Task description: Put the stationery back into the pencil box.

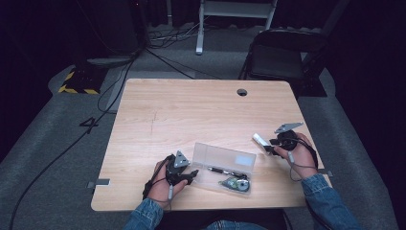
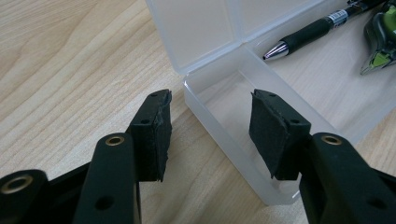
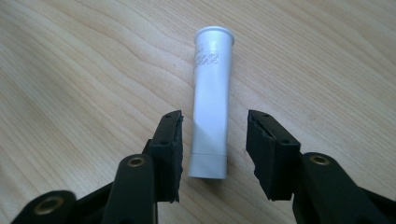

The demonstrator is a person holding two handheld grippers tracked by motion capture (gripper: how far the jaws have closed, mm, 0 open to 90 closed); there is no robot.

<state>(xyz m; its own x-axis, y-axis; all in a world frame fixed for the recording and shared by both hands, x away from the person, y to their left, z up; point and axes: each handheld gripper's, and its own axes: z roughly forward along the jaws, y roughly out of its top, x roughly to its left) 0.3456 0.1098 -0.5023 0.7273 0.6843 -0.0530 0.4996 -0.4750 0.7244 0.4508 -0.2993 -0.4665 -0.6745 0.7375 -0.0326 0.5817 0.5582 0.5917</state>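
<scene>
Pale wood-grain worktop [image 1: 191, 110], rounded corners, a round cable hole [image 1: 242, 92] near the far edge. Behind it, on grey carpet, a dark folding chair [image 1: 277, 55] and loose cables.

On the near half of the worktop, a clear plastic case [image 1: 222, 167], lid hinged open and leaning away toward the far side. Inside the tray, a black pen [image 2: 308, 35] with a silver tip, lying beside a green and black tape dispenser [image 2: 380, 42] at the tray's right end.

Left hand-held gripper [image 2: 210, 135] at the case's left end, down near the worktop: one pad outside the corner, over bare wood, the other over the inside of the tray, so the tray's end wall between the jaws. Narrow gap, yet no pad seen pressing on the plastic; no grip shown.

Right hand-held gripper [image 3: 215, 154] to the right of the case, well apart from it, jaws set either side of a white tube [image 3: 211, 102] lying flat on the wood, flared cap end pointing away. Daylight on both sides of the tube: pads not touching it, jaws open.

Denim sleeves [image 1: 330, 201] at the bottom edge of the high view.
</scene>
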